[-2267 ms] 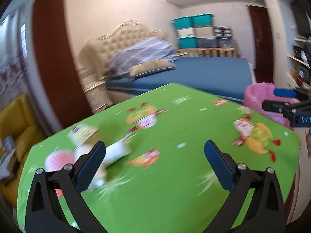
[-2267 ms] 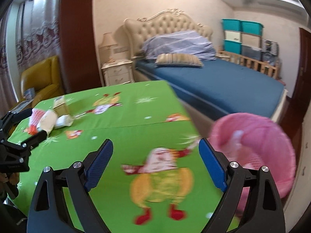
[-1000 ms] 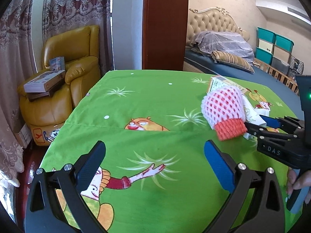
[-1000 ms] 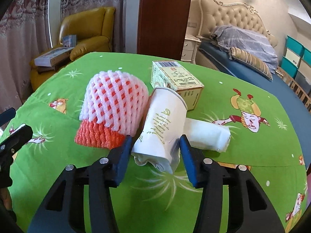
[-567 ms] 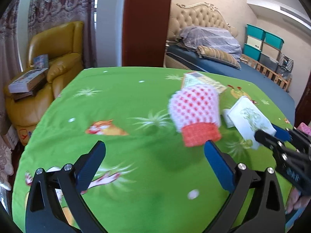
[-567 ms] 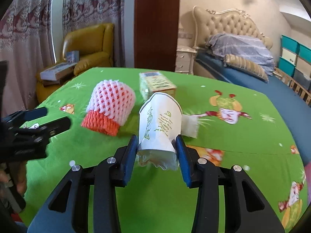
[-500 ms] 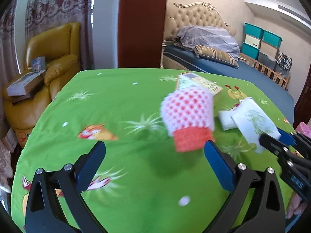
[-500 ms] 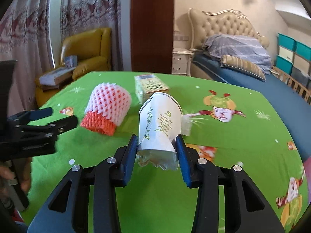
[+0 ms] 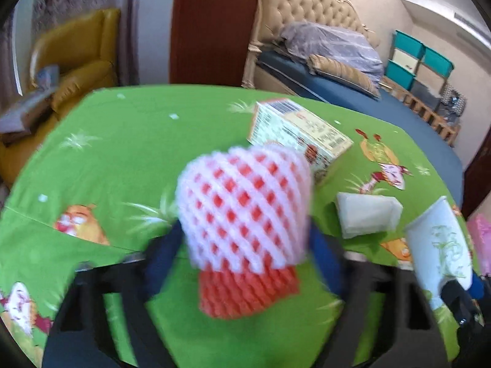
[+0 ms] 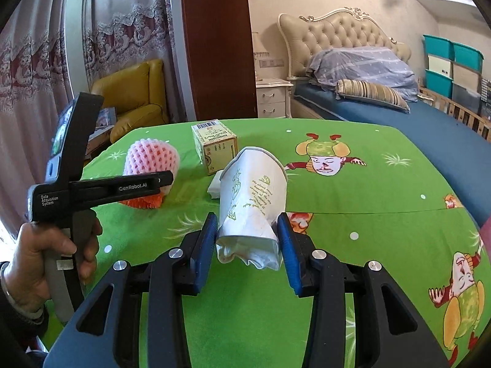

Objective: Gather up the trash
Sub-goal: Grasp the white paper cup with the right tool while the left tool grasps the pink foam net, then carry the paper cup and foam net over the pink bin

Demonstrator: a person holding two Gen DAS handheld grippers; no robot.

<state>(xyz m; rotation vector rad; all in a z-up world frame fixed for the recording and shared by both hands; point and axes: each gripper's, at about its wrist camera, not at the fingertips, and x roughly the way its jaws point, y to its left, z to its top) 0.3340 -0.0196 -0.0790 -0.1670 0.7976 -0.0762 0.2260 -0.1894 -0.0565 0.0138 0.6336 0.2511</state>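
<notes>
Green cloth with cartoon people covers the table [image 10: 353, 276], and the trash lies on it. In the middle of the left wrist picture is a pink and white foam net [image 9: 245, 214] with an orange bottom. The left gripper [image 9: 245, 254] has its two blue fingers [image 9: 162, 260] on each side of the net. Its jaws have just been closing in on the net. The picture is blurry, so I cannot tell if the pads press on it yet. Behind the net, up and to the right, lies a small cardboard box [image 9: 300, 135]. To the right of the net lies a folded white tissue [image 9: 368, 217]. In the middle of the right wrist picture, the right gripper [image 10: 247, 245] squeezes a white paper cup [image 10: 251, 202] with green writing. The cup is squashed at the bottom, where the blue pads pinch it, and its open mouth points away. At the left of that picture, a hand [image 10: 40, 263] holds the black handle of the left gripper. A yellow armchair [image 10: 135, 98] and a bed [image 10: 383, 104] stand behind the table.
</notes>
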